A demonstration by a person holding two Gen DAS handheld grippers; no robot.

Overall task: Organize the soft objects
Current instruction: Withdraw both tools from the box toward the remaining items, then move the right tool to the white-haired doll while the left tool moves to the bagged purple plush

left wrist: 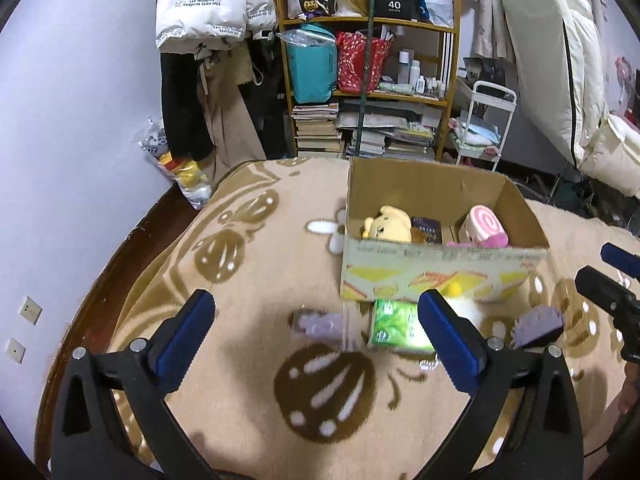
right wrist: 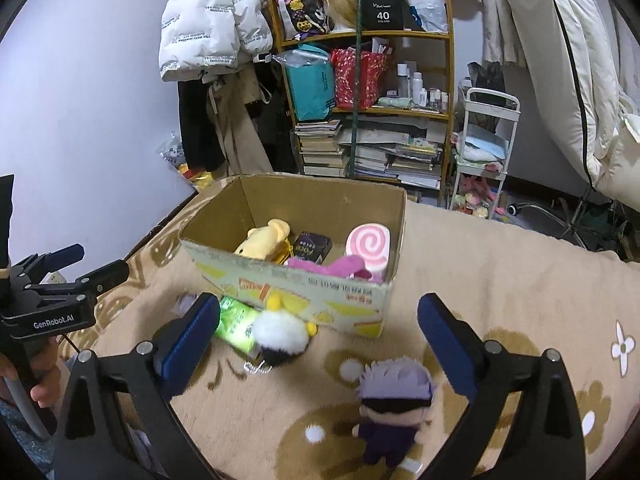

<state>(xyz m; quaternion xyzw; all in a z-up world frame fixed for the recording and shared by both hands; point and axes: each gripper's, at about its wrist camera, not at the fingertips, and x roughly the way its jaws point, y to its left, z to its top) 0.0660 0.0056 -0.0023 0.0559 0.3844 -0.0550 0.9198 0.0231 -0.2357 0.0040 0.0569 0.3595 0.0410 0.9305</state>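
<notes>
An open cardboard box (left wrist: 440, 268) (right wrist: 296, 284) stands on the beige patterned blanket and holds a yellow plush (right wrist: 262, 242), a pink swirl plush (right wrist: 368, 246), a pink soft toy (right wrist: 332, 266) and a dark pack (right wrist: 312, 246). In front of the box lie a green tissue pack (left wrist: 394, 326) (right wrist: 238, 324), a white and black fluffy plush (right wrist: 280, 336), a small purple item in a clear bag (left wrist: 320, 324) and a purple-haired doll (right wrist: 390, 400) (left wrist: 538, 322). My left gripper (left wrist: 316, 344) is open over the blanket. My right gripper (right wrist: 320, 348) is open above the doll.
A wooden shelf (left wrist: 368, 24) with bags, books and bottles stands behind the bed. Coats hang on the left wall (left wrist: 208, 12). A white cart (right wrist: 484, 152) stands right of the shelf. A plastic bag with toys (left wrist: 180, 168) lies on the floor at the left.
</notes>
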